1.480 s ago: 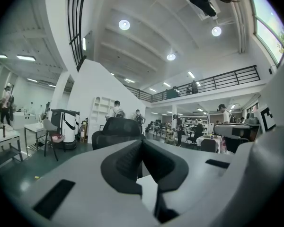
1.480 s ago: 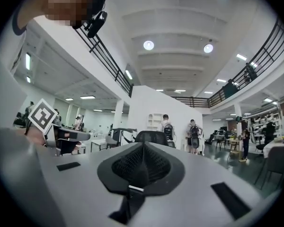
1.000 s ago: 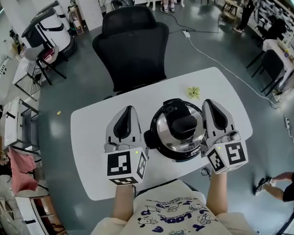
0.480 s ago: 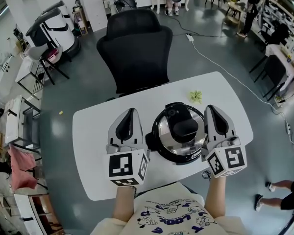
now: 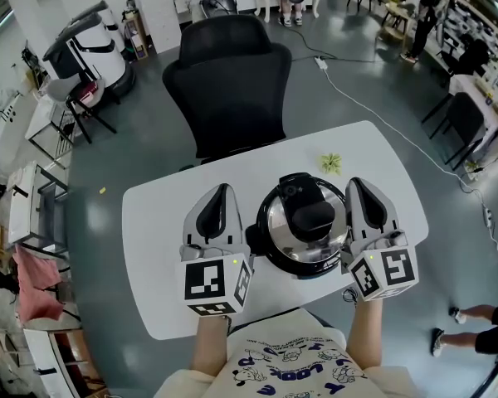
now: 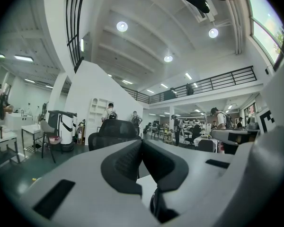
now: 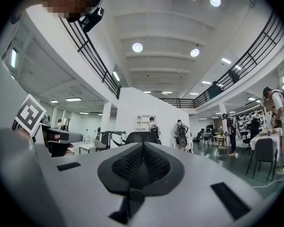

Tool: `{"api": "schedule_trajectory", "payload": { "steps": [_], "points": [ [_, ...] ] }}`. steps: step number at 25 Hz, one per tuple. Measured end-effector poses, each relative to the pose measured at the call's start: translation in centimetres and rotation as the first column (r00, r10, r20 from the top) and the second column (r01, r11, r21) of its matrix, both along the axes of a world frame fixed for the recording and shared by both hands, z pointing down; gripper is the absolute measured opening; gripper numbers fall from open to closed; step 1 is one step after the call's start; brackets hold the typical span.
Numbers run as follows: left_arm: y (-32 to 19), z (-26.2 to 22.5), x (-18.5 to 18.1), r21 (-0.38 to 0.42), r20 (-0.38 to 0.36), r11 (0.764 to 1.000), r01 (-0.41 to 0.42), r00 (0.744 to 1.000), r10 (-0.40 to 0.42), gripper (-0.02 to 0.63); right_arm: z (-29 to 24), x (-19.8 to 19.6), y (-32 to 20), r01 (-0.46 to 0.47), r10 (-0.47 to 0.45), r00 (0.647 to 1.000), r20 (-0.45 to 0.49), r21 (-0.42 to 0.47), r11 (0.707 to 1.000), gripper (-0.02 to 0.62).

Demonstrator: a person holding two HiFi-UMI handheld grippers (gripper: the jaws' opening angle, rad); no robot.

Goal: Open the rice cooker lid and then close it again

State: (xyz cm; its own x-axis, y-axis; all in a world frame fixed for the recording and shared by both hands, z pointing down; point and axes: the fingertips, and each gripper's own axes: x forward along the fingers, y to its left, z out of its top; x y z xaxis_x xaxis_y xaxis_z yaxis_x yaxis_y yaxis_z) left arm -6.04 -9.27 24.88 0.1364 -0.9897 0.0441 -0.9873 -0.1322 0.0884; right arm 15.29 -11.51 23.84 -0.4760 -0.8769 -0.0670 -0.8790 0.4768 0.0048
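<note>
A white, round-cornered table (image 5: 153, 222) fills the middle of the head view, with a grey polished floor (image 5: 124, 148) around it. Beyond its far edge stands a black mesh-backed office chair (image 5: 230, 81), its back turned toward the table. On the table, at the middle and somewhat toward the near edge, sits the round black-and-silver rice cooker (image 5: 303, 222); its shiny lid is down, with a black handle block on top. The two hand-held grippers flank it, both pointing away from the person. The grey-and-black left gripper (image 5: 219, 189) lies just beside the cooker's left side, its marker cube at the near end. In the left gripper view its jaws are pressed together at the tips (image 6: 142, 143) with nothing between them. The right gripper (image 5: 353, 182) lies close against the cooker's right side; whether it touches the pot cannot be told. In the right gripper view its ribbed pads (image 7: 143, 162) are closed flat on each other, holding nothing. A small yellow-green crumpled object (image 5: 330, 163) lies on the table to the far right of the cooker, apart from it.
</note>
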Motion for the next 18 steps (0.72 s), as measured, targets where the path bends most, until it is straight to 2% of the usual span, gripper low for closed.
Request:
{"api": "schedule_trajectory", "payload": {
  "steps": [18],
  "points": [
    [1.2,0.1,0.2,0.007,0.0,1.0,-0.002,1.0,0.002,0.014,0.4,0.4,1.2,-0.003,0.003,1.0,-0.01,-0.001,1.0,0.014]
  ]
}}
